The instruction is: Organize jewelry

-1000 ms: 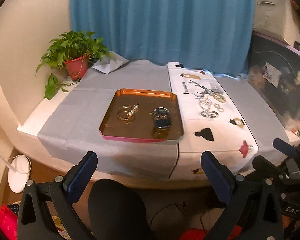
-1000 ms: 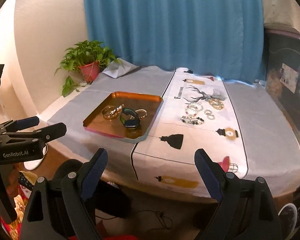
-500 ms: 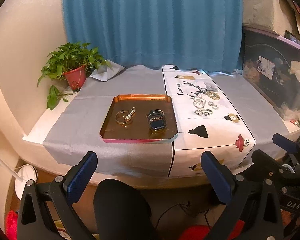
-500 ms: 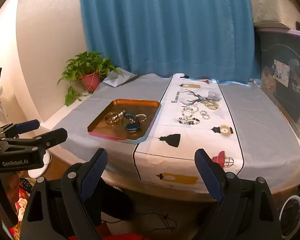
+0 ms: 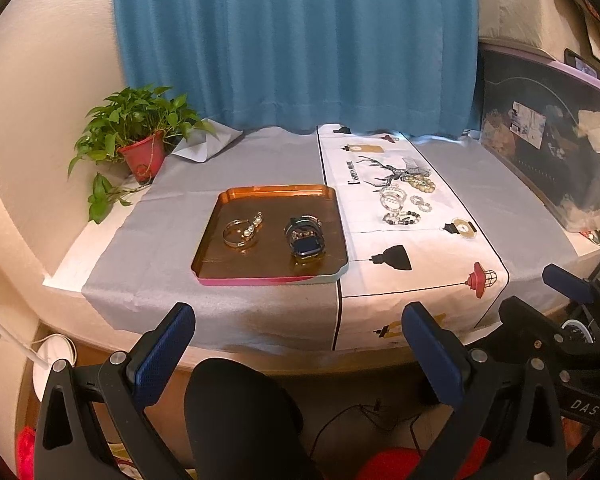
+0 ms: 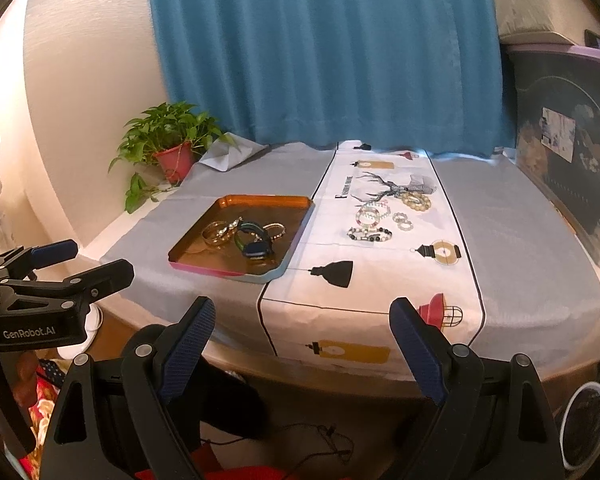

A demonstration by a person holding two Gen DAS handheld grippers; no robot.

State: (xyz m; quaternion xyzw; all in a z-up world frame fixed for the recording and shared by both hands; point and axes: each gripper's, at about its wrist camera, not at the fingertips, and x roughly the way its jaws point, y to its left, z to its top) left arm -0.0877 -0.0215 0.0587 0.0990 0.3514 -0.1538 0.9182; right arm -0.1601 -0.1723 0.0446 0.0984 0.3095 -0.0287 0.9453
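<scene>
So both tools are hanging back off the near edge of the bench [image 5: 260,308], nowhere close to the jewelry. The left tool [image 5: 296,344] has its jaws spread wide with nothing in them, same for the right tool [image 6: 300,344]. The copper tray [image 5: 236,194] sits on the grey cloth, left of the white runner [image 6: 340,292], and already has a gold bangle [image 5: 240,232] and a dark watch [image 5: 305,240] in it. The loose stuff is further back on the runner: a black-and-white bead bracelet [image 6: 369,234] nearest, a pale bead bracelet [image 6: 372,213] behind it, a small ring of beads [image 6: 402,220] to the right, and a chunky cream one [image 6: 415,201] farthest. My guess is these are all light and floppy, beads on elastic, so they'll sag and roll when lifted. I'd pinch across one side of the loop, not try to span the whole ring. The beads look smooth, so they could slip out of a shallow grip.
</scene>
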